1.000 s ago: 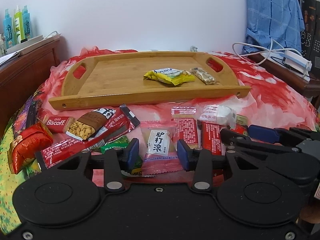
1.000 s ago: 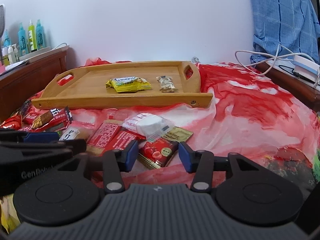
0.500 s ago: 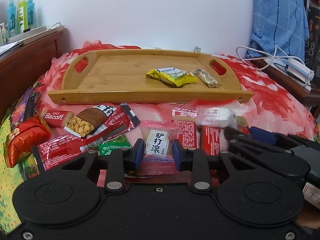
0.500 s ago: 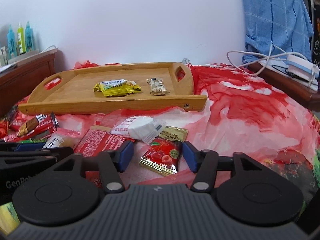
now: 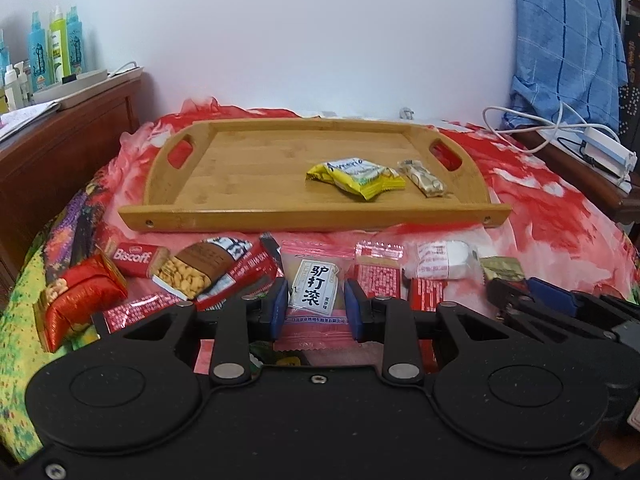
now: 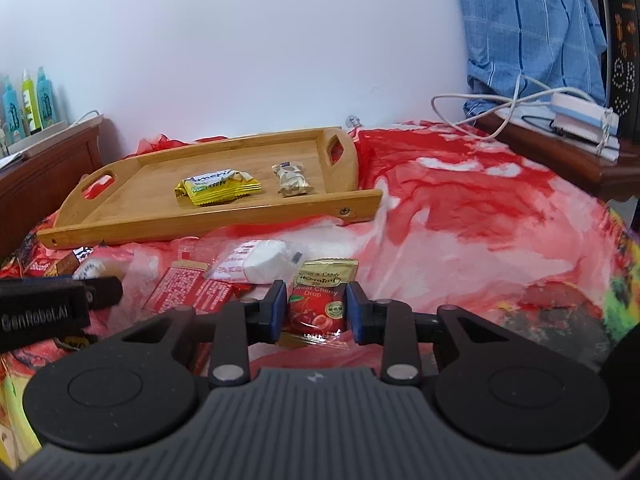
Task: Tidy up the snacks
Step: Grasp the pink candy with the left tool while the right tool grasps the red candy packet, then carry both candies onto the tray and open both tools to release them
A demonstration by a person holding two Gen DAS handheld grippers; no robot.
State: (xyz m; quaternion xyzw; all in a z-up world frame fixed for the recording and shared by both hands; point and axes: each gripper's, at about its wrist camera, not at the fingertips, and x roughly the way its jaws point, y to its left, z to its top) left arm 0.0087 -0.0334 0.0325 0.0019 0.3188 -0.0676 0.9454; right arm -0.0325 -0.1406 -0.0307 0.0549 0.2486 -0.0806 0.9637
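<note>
Left wrist view: left claw (image 5: 316, 310) clamped on a pink-edged clear packet with a white Chinese-character label (image 5: 314, 288), lying near the bed's front edge. Right wrist view: right claw (image 6: 316, 312), jaws closing, a red cherry-drop sachet with a gold top (image 6: 320, 300) between its blue pads. Rectangular bamboo tray with cut-out handles (image 5: 256, 216) toward the bed's far edge, holding a yellow snack packet (image 5: 356, 178).

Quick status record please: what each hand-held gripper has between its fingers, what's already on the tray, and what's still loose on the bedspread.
left hand-held gripper: shut on pink packet
right hand-held gripper: jaws closing around cherry candy sachet
wooden tray: holds yellow packet and small beige bar
loose on bedspread: Biscoff packet, peanut bar, white pouch
</note>
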